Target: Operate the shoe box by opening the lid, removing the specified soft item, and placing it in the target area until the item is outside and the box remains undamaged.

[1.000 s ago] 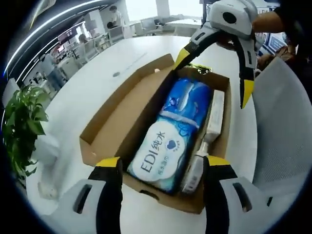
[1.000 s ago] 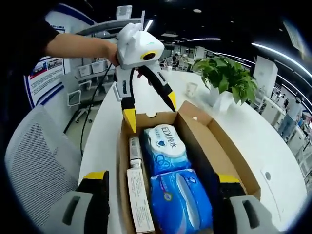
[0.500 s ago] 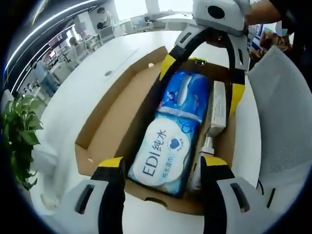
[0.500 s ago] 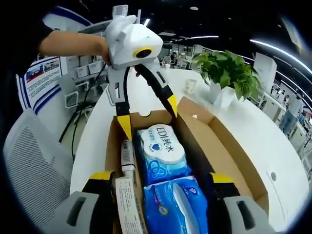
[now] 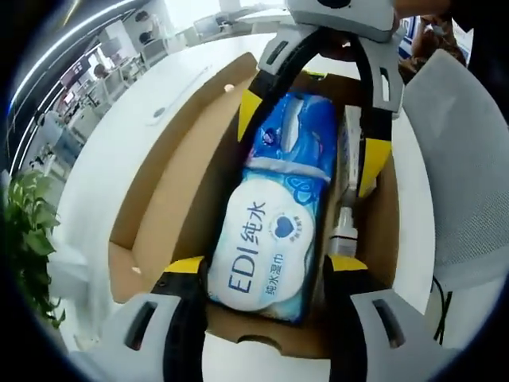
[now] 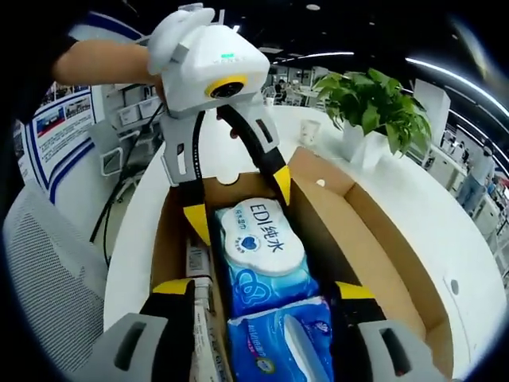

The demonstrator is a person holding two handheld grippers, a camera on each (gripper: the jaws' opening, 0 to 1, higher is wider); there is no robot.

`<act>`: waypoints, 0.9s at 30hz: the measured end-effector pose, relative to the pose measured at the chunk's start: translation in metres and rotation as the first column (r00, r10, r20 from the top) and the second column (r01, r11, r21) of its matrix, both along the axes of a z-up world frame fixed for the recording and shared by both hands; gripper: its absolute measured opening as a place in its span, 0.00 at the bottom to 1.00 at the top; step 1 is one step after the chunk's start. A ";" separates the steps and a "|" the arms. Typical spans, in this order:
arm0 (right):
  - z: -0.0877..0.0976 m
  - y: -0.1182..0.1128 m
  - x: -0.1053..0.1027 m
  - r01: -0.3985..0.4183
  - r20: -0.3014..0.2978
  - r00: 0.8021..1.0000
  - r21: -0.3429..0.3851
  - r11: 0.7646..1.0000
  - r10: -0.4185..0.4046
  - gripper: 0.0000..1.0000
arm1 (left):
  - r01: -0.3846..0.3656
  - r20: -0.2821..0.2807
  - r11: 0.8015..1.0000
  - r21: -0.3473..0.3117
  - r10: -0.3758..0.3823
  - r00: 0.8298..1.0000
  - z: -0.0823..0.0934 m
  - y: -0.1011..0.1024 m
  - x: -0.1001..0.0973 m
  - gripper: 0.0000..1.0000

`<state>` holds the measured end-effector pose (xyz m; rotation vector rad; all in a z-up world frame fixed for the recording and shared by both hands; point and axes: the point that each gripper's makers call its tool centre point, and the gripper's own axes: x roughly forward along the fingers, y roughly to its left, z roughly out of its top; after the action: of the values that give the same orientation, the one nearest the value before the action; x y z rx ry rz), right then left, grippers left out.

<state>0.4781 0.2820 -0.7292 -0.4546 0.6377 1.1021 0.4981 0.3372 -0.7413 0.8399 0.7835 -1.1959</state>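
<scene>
My left tool [image 5: 258,274] is spread wide, tips straddling the near end of the wet wipes pack [image 5: 266,251], nothing gripped yet. My right tool [image 6: 262,298] is also wide open over the other end of the shoe box [image 6: 374,239], tips either side of the blue tissue pack [image 6: 278,342]. In the left gripper view the right tool [image 5: 306,147] comes in from the top, jaws down around the tissue pack [image 5: 294,131]; in the right gripper view the left tool [image 6: 238,199] sits over the wipes pack [image 6: 258,243]. Lid is already folded out flat on the white counter [image 5: 119,135]. Both packs lie end to end along the middle of the box, with a slim carton [image 5: 350,151] and a small tube [image 5: 342,231] wedged along one wall. My read: the wipes are light, squashy, in slick film, so they'll deform and could slip. I'd pinch across the short width near mid-body, not the sticker flap. Fit looks snug, so lift straight up to avoid dragging the cardboard wall.
</scene>
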 end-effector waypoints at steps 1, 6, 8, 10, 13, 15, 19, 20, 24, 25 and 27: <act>-0.001 0.001 0.000 -0.002 0.000 1.000 -0.003 1.000 0.002 0.67 | 0.000 -0.002 1.000 0.004 0.000 1.000 -0.002 0.000 0.000 0.58; -0.008 0.002 0.004 -0.010 0.007 1.000 -0.015 1.000 0.011 0.61 | 0.011 0.012 1.000 0.015 -0.011 1.000 -0.008 0.001 0.005 0.56; -0.008 0.002 0.005 -0.012 0.010 1.000 -0.015 1.000 0.012 0.59 | 0.021 0.016 1.000 0.022 -0.021 1.000 -0.009 0.000 0.006 0.56; -0.009 0.003 0.007 -0.010 0.006 1.000 -0.013 1.000 0.010 0.59 | 0.028 0.015 0.999 0.029 -0.029 0.999 -0.011 -0.002 0.006 0.56; -0.010 0.005 0.010 -0.012 0.011 1.000 -0.011 1.000 0.012 0.57 | 0.047 0.021 0.998 0.051 -0.048 0.999 -0.015 -0.003 0.006 0.56; -0.013 0.005 0.011 -0.013 0.007 1.000 -0.012 1.000 0.013 0.57 | 0.062 0.030 0.996 0.060 -0.063 0.998 -0.017 -0.003 0.006 0.57; -0.017 0.007 0.011 -0.027 0.006 1.000 -0.026 0.999 0.027 0.55 | 0.069 0.027 0.996 0.058 -0.070 0.997 -0.018 -0.004 0.007 0.57; -0.018 0.007 0.011 -0.029 0.008 1.000 -0.028 0.999 0.030 0.55 | 0.069 0.025 0.996 0.057 -0.071 0.997 -0.018 -0.003 0.007 0.57; -0.020 0.014 0.013 -0.044 0.006 0.999 -0.032 0.999 0.044 0.54 | 0.076 0.012 0.995 0.059 -0.077 0.997 -0.022 -0.004 0.008 0.58; -0.021 0.015 0.014 -0.047 0.004 0.999 -0.034 0.998 0.047 0.54 | 0.076 0.010 0.995 0.060 -0.077 0.997 -0.022 -0.004 0.008 0.58; -0.022 0.018 0.014 -0.056 0.003 0.998 -0.039 0.998 0.056 0.54 | 0.079 0.001 0.995 0.066 -0.080 0.997 -0.025 -0.005 0.009 0.59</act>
<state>0.4923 0.3003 -0.7516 -0.5105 0.6466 1.1431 0.5068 0.3317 -0.7663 0.9348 0.7962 -1.2438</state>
